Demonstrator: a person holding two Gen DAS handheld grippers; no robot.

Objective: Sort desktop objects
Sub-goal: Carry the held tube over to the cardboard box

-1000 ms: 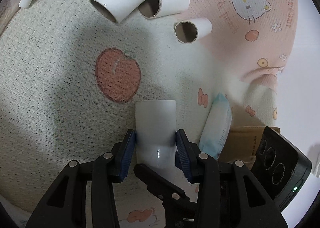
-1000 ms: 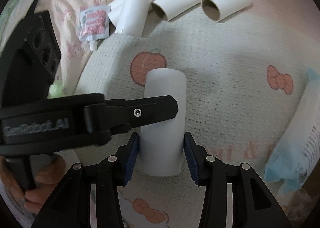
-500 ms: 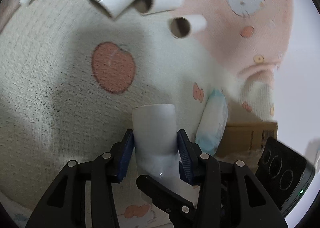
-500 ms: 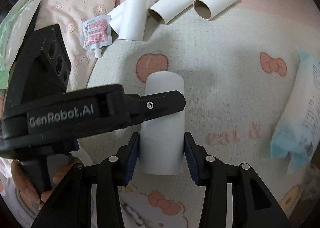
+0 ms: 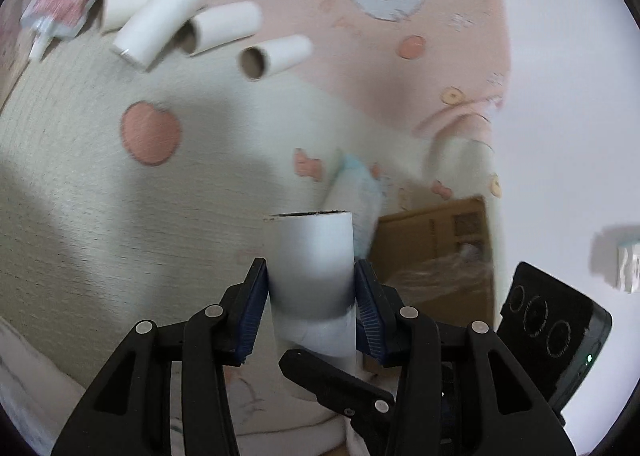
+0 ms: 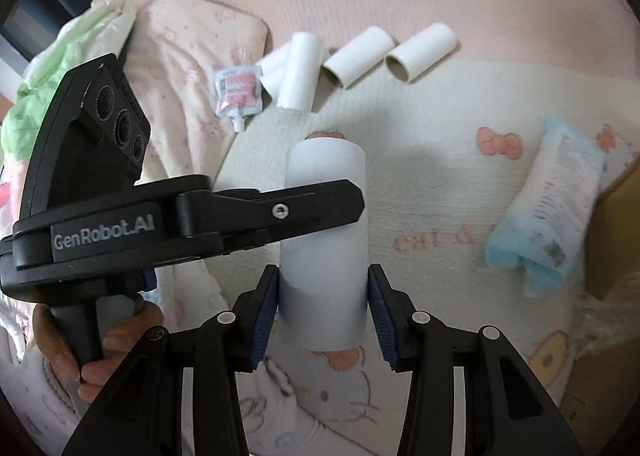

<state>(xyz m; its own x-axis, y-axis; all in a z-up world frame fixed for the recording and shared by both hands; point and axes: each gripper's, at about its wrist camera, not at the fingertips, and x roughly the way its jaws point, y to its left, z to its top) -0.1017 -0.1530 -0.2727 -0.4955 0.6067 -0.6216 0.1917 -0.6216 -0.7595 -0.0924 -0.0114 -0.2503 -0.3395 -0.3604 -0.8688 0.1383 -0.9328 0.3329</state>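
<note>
Both the left gripper [image 5: 310, 296] and right gripper [image 6: 323, 308] pinch one white cardboard tube [image 6: 324, 244] above the blanket's [image 6: 420, 183] near edge (double grip), so uneven pulling could crush it.

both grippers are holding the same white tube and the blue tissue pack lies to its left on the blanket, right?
Not quite: the right wrist view shows the blue tissue pack to the right of the white tube. Both the left gripper and right gripper do hold that tube.
</note>
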